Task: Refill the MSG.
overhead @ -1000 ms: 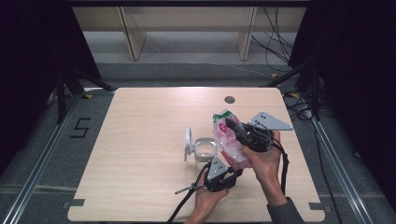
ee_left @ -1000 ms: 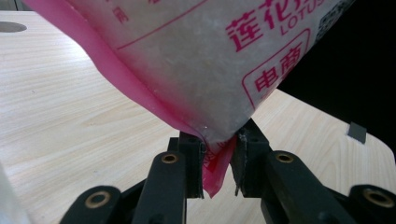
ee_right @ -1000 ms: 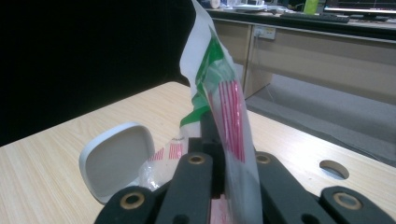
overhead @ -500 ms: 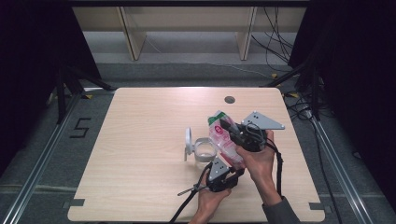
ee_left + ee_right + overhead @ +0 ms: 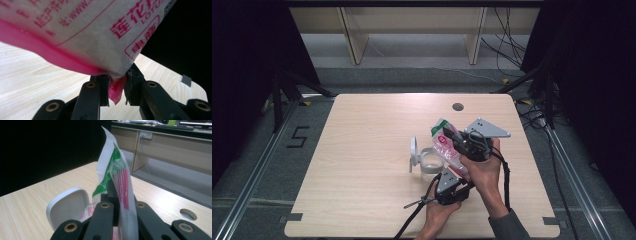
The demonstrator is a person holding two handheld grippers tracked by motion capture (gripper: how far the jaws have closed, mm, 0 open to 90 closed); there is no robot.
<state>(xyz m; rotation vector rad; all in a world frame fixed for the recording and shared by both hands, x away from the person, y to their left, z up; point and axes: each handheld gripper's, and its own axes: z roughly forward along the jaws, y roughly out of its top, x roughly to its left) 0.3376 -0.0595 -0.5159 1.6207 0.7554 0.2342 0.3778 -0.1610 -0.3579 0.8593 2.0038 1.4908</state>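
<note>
I hold a pink-and-white plastic bag (image 5: 446, 146) of white powder between both tongs, up off the table (image 5: 362, 150) near its middle right. My left tongs (image 5: 117, 88) are clamped on the bag's bottom corner: in the left gripper view the pink sealed edge sits pinched between the two black jaws, with the printed pouch bulging above them. My right tongs (image 5: 120, 205) are pressed together on the bag's upper end, where the green-and-red striped top stands up between the jaws in the right gripper view. From the high view the bag slants from my left tongs (image 5: 451, 186), nearer me, up to my right tongs (image 5: 457, 140), farther out. Just beside the bag on its left, a clear round container (image 5: 430, 161) stands on the table with its white lid (image 5: 413, 153) flipped up.
</note>
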